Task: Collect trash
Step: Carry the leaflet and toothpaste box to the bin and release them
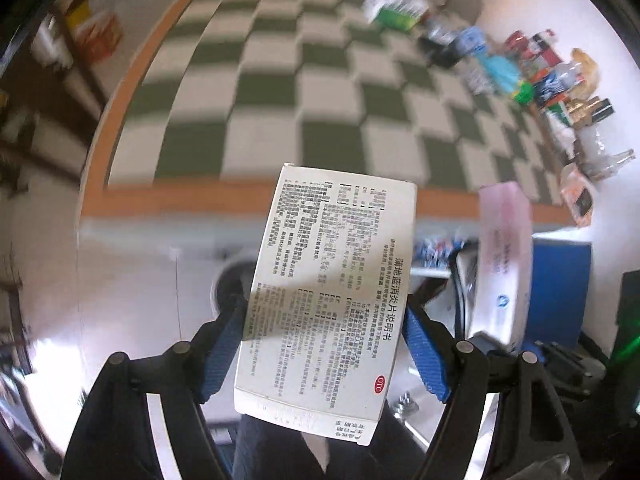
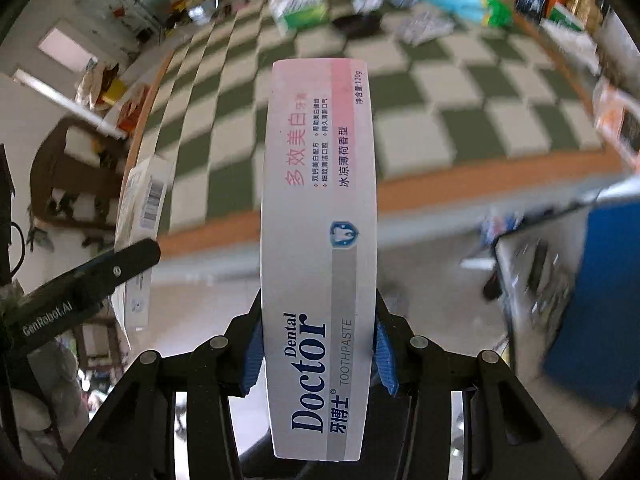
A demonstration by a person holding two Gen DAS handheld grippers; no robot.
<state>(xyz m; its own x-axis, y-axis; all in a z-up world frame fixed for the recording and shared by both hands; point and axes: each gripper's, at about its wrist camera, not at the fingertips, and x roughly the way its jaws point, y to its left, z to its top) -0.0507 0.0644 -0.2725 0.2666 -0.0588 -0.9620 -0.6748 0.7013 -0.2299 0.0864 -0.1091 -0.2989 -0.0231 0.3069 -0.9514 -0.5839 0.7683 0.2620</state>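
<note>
My left gripper (image 1: 324, 344) is shut on a white medicine box (image 1: 332, 292) printed with black Chinese text, held off the front edge of the table. My right gripper (image 2: 318, 354) is shut on a long white and pink Dental Doctor toothpaste box (image 2: 320, 208), also in front of the table. The toothpaste box also shows in the left wrist view (image 1: 504, 252), to the right of the medicine box. The medicine box shows in the right wrist view (image 2: 142, 216) at the left, with a left gripper finger (image 2: 120, 264) on it.
The table (image 1: 280, 196) has a green and white checked cloth and an orange rim. A pile of trash lies at its far right: a green and white box (image 1: 396, 4), a blue packet (image 1: 496, 64), bottles and wrappers (image 1: 560, 80). A blue bin (image 2: 600, 300) stands right of the grippers.
</note>
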